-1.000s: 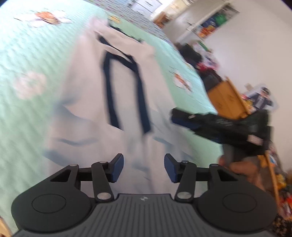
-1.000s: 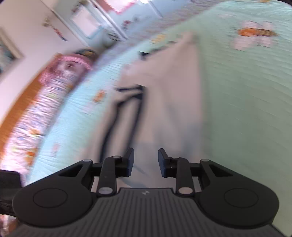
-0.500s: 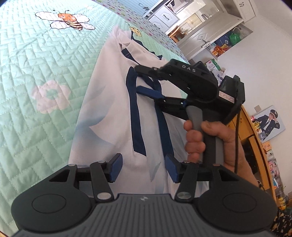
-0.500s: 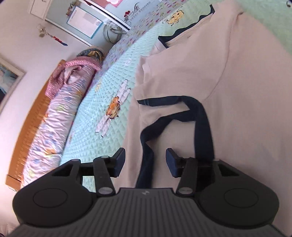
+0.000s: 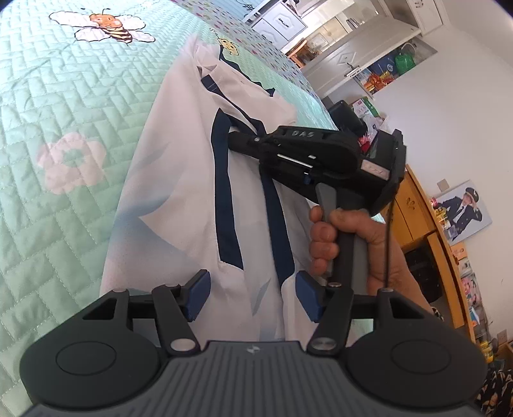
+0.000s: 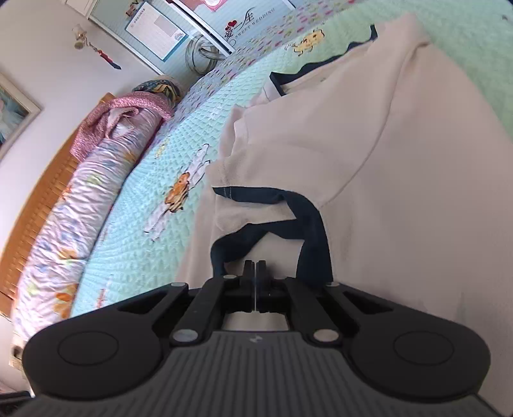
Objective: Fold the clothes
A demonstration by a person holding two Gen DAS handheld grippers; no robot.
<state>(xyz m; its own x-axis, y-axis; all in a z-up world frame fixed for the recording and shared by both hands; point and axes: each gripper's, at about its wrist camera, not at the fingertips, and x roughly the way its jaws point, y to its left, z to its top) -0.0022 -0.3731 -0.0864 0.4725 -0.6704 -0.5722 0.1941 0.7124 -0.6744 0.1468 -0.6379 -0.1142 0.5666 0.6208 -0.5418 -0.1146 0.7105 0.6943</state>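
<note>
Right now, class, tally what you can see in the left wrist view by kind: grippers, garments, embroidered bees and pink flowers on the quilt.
Grippers: 2, left gripper, right gripper
Garments: 1, white shirt
Embroidered bees: 1
Pink flowers: 1
Total: 5

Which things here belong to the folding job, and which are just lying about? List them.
Job:
white garment with navy trim
right gripper, shut on the garment's fabric
left gripper, jaws opening over the hem

Lying about:
green quilted bedspread
rolled floral bedding
pink blanket
wooden cabinet
</note>
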